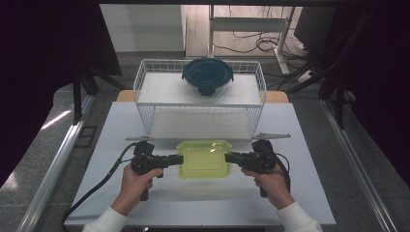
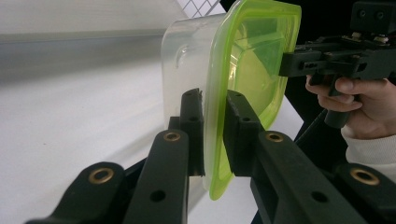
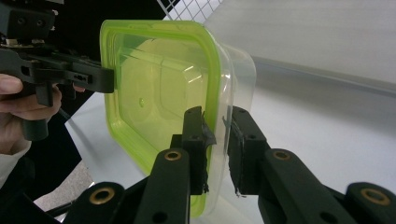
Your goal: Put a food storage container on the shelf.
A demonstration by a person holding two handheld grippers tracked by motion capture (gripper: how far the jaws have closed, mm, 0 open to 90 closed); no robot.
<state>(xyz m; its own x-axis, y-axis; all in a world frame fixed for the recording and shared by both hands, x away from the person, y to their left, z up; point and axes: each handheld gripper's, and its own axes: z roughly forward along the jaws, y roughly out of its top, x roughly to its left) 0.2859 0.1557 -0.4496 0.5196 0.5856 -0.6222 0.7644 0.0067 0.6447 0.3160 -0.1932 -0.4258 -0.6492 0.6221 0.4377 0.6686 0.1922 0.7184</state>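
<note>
While it sits near the middle of the white tabletop [image 1: 145, 203], the clear plastic container with a lime-green lid [image 1: 204, 158] is gripped from both sides. At its left edge, the left gripper [image 1: 177, 160] has its black fingers [image 2: 192, 122] closed tight on the lid's rim and the clear wall beneath. At its right edge, the right gripper [image 1: 229, 157] has its fingers [image 3: 194, 135] clamped on the rim likewise. Each tool is held level in a hand, white sleeves below. Just behind the container stands a white wire basket [image 1: 145, 92]; on its upper shelf rests a round glass bowl with a dark blue lid [image 1: 208, 76].
</note>
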